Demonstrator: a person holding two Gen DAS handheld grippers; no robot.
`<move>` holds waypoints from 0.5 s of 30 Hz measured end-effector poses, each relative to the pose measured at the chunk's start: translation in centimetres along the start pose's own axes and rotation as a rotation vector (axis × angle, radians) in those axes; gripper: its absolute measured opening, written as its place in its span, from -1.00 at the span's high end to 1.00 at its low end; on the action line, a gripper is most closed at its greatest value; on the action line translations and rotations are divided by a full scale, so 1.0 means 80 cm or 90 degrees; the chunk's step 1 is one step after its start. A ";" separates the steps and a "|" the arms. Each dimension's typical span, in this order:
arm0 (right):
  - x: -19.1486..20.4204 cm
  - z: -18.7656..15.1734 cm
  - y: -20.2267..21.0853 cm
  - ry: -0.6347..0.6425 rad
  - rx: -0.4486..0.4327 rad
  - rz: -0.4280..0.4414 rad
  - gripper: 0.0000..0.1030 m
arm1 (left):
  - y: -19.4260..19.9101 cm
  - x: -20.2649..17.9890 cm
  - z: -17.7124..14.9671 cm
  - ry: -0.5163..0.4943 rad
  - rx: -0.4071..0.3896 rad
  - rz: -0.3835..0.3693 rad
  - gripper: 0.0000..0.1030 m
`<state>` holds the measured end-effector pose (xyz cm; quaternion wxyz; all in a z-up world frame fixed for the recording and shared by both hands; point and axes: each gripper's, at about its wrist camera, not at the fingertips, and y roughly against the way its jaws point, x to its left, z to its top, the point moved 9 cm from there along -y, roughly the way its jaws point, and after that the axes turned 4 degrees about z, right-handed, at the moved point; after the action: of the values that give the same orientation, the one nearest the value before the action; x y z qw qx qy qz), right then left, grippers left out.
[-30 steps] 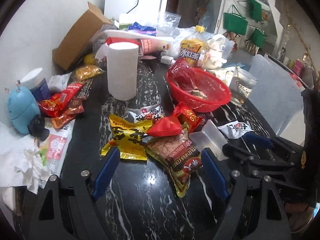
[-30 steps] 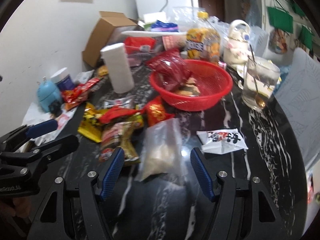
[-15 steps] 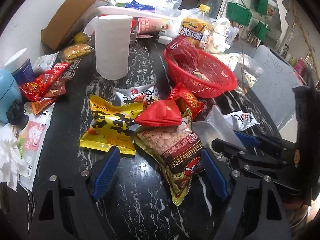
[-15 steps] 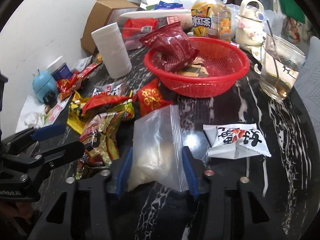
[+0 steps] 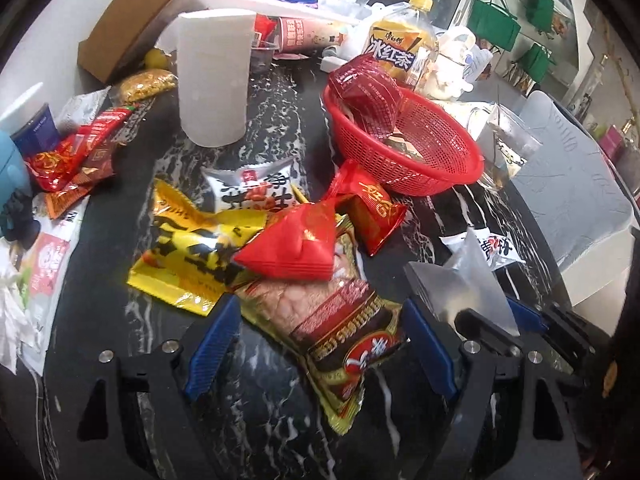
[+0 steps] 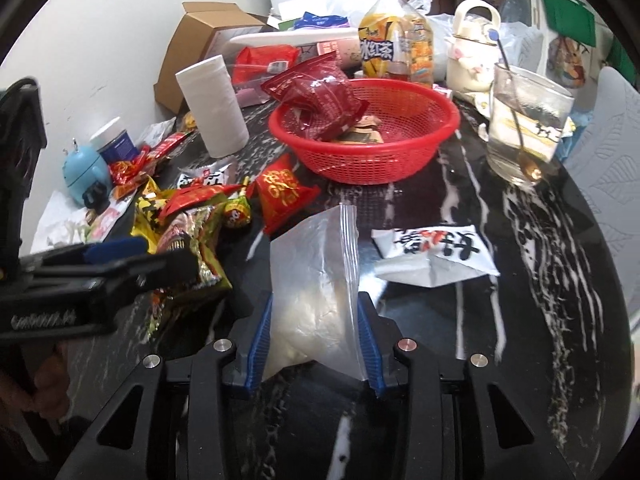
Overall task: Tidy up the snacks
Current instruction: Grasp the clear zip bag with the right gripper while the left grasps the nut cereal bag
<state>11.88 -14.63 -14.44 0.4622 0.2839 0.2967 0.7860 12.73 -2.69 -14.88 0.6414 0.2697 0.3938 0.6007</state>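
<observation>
My right gripper (image 6: 314,344) is shut on a clear zip bag (image 6: 316,276) of pale contents, lifted off the black marble table (image 6: 460,320). It also shows in the left wrist view (image 5: 464,284). My left gripper (image 5: 320,344) is open, its jaws on either side of a brown and gold nut packet (image 5: 340,320). A red pyramid packet (image 5: 296,248) and a yellow packet (image 5: 188,256) lie just beyond. A red mesh basket (image 6: 400,152) holds a dark red packet (image 6: 320,96).
A paper towel roll (image 5: 214,76), a cardboard box (image 5: 132,20), a tea bottle (image 6: 394,48) and a glass with a spoon (image 6: 524,128) stand around the basket. A white packet (image 6: 436,256) lies right of the bag. More red packets (image 5: 76,152) lie at left.
My right gripper closed on the zip bag and raised it. My left gripper moved forward and down over the nut packet, still open.
</observation>
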 end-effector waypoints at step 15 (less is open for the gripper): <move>-0.009 -0.004 -0.002 -0.009 -0.003 0.017 0.24 | -0.027 0.006 0.001 0.035 0.048 0.015 -0.61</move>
<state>12.04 -15.27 -14.90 0.4542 0.2919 0.2877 0.7910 14.02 -2.53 -16.70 0.6127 0.2819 0.4305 0.5999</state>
